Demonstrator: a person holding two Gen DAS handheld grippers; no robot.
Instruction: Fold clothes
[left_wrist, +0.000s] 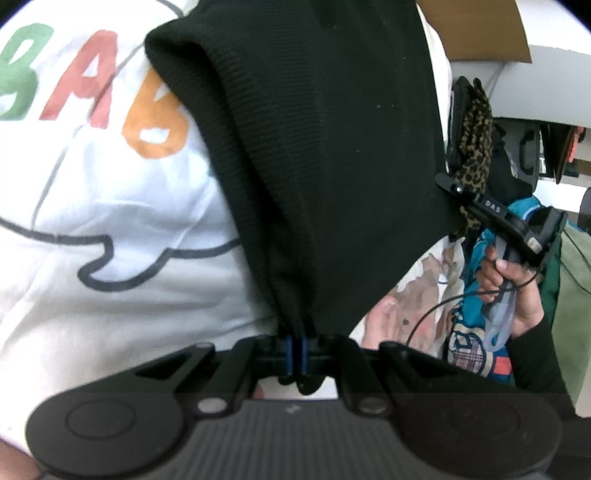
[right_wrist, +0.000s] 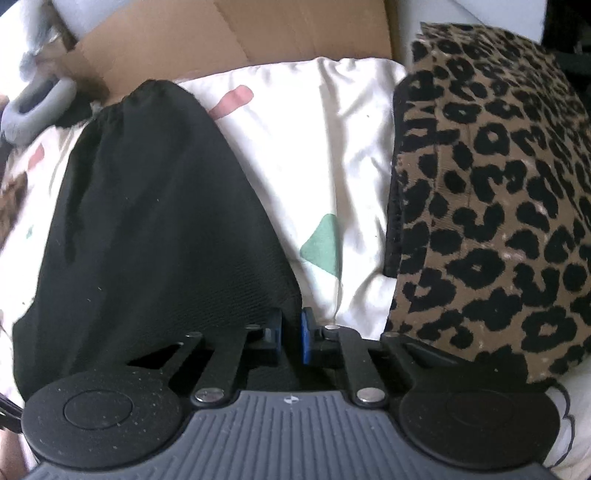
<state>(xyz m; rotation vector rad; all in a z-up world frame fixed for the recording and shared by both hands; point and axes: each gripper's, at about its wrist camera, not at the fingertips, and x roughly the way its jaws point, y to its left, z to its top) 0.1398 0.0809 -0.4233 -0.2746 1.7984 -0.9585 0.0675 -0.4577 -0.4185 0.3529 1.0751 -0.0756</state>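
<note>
**Black garment held up by both grippers over printed white cloth**

Left gripper (left_wrist: 297, 356): blue pads pressed together on a bunched corner of the black garment (left_wrist: 332, 147). The ribbed black fabric rises from the pinch and fills the middle of the left wrist view, a rolled fold running along its left edge. Behind it lies a white cloth (left_wrist: 110, 206) printed with green, red and orange letters and a dark outline drawing.

Right gripper (right_wrist: 291, 334): blue pads nearly together, a narrow gap showing between them. The black garment (right_wrist: 155, 221) comes down to the left pad; whether fabric sits inside the gap cannot be told. In the left wrist view the right gripper (left_wrist: 448, 184) appears at the garment's far edge, held by a hand (left_wrist: 513, 291) in a dark sleeve.

A leopard-print garment (right_wrist: 498, 203) lies just right of the black one on the white cloth (right_wrist: 314, 155), which carries pink and green patches. A cardboard box (right_wrist: 221, 33) stands behind them. Colourful clothing (left_wrist: 469, 332) is piled near the hand.
</note>
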